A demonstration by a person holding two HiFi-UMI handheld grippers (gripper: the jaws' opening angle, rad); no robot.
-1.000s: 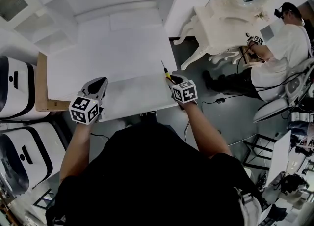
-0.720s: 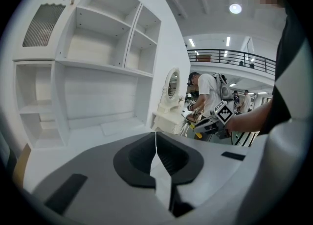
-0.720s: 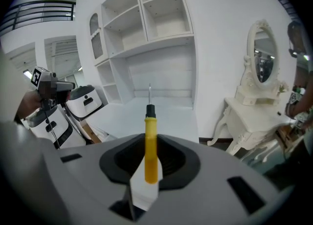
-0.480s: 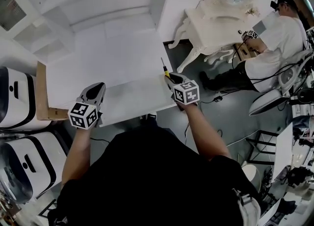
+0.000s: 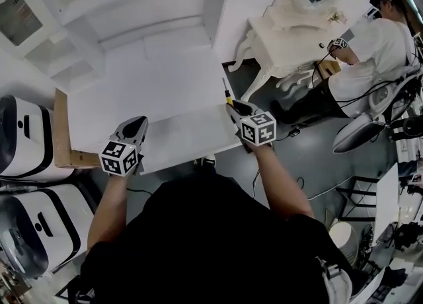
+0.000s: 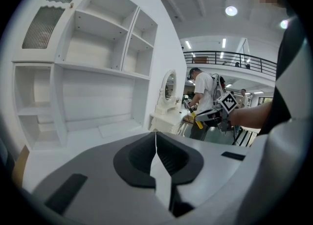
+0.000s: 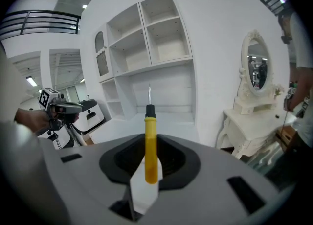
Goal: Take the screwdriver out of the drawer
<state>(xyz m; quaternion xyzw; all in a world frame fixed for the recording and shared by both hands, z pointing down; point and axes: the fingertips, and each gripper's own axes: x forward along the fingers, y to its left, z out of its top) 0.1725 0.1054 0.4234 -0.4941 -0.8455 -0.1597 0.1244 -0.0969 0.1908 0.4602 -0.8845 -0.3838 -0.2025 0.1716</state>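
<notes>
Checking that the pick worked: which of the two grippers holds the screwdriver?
The right gripper: its jaws clamp the screwdriver by its yellow handle, with the shaft pointing out ahead. The left gripper has its jaws closed together with nothing between them.

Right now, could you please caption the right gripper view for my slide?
Right gripper shut on a yellow-handled screwdriver, its tip pointing toward white shelves.

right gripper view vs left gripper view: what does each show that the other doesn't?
Right only: the left gripper from outside, white machines beside it. Left only: the right gripper from outside; the left one's own fingers, shut and empty. Both: the yellow screwdriver held by the right gripper, the white shelf unit, the mirrored vanity.
</notes>
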